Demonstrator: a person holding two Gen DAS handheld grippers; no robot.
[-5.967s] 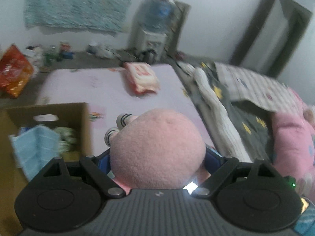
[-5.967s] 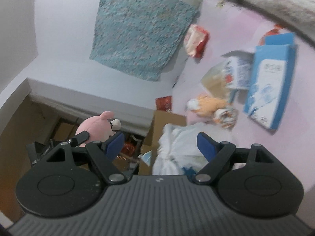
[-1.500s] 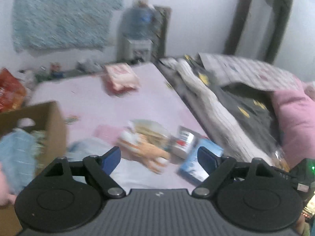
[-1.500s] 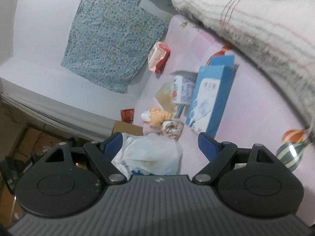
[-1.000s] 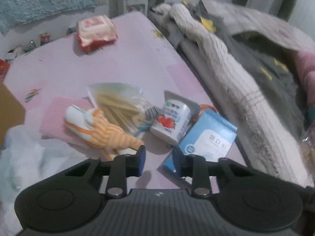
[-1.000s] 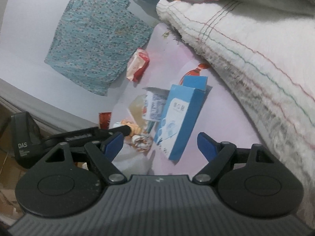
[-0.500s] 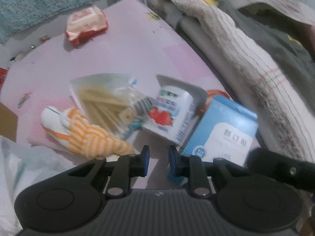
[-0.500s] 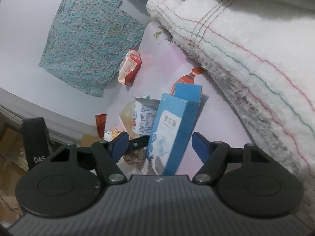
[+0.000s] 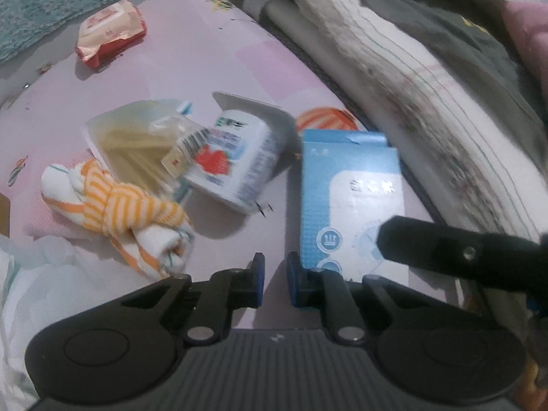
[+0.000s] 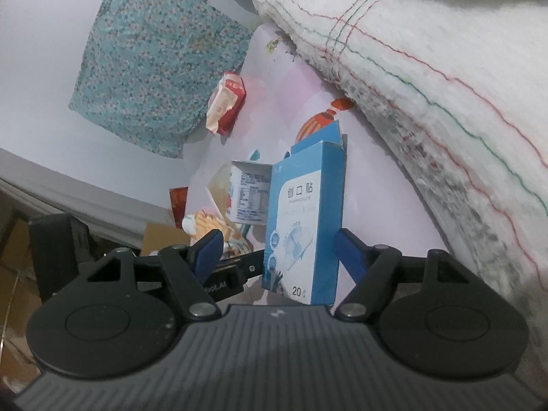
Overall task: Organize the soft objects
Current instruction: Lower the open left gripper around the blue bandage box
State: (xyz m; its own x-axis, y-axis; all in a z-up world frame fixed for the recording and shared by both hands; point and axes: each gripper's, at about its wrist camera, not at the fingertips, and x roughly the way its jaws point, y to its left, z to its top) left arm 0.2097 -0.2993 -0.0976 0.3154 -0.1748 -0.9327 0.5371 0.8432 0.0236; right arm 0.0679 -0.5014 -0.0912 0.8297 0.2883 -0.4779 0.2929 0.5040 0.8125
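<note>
Our left gripper (image 9: 275,282), jaws clenched on nothing, hangs over the pink bed sheet (image 9: 191,61) near the striped socks (image 9: 113,205). Our right gripper (image 10: 277,253), jaws spread, straddles the blue box (image 10: 304,219) without pressing it.

Soft, dim indoor light is falling evenly, giving only faint shadows. The fisheye lens is bending both views strongly at the edges. Motion blur is smearing the white blanket (image 9: 428,78) at the left view's right side.
</note>
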